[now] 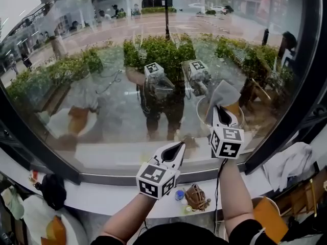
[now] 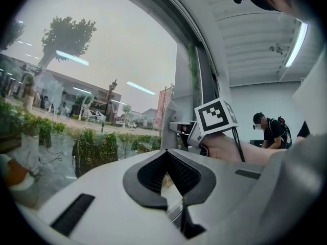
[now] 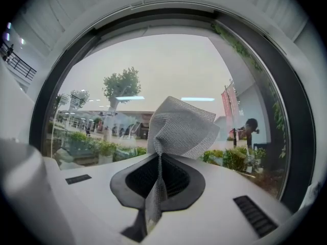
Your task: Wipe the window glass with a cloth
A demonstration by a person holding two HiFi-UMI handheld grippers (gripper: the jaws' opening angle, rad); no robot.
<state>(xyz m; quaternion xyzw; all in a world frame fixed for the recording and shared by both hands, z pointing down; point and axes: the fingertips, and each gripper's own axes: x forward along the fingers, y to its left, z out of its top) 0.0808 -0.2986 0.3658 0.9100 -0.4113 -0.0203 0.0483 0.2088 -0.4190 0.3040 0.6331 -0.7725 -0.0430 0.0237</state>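
Head view: one round pane of window glass (image 1: 102,86) fills most of the field, set in a dark frame. The glass is clear and carries faint reflections of the person and of both grippers. Hedges and a paved street show through it. One white sill (image 1: 102,193) runs below the pane from 8 o'clock to 4 o'clock.

Grippers, count two. The right gripper (image 1: 220,110) stands at 3 o'clock of centre, pointing at the glass. The left gripper (image 1: 176,148) stands at 6 o'clock, lower and clear of the pane.

Right gripper view: the jaws of the right gripper (image 3: 159,160) are pressed together on one cloth (image 3: 181,126). The cloth is a light grey open mesh. It is pinched into a narrow fold between the pads and fans out in a crumpled sheet at 12 o'clock of the jaws, in front of the glass (image 3: 153,70). In the head view the cloth (image 1: 223,93) lies close to the pane; contact cannot be confirmed.

Left gripper view: the jaws of the left gripper (image 2: 166,180) are closed, with nothing between them.

One brown glove-like item (image 1: 195,196) rests on the sill at 5 o'clock.
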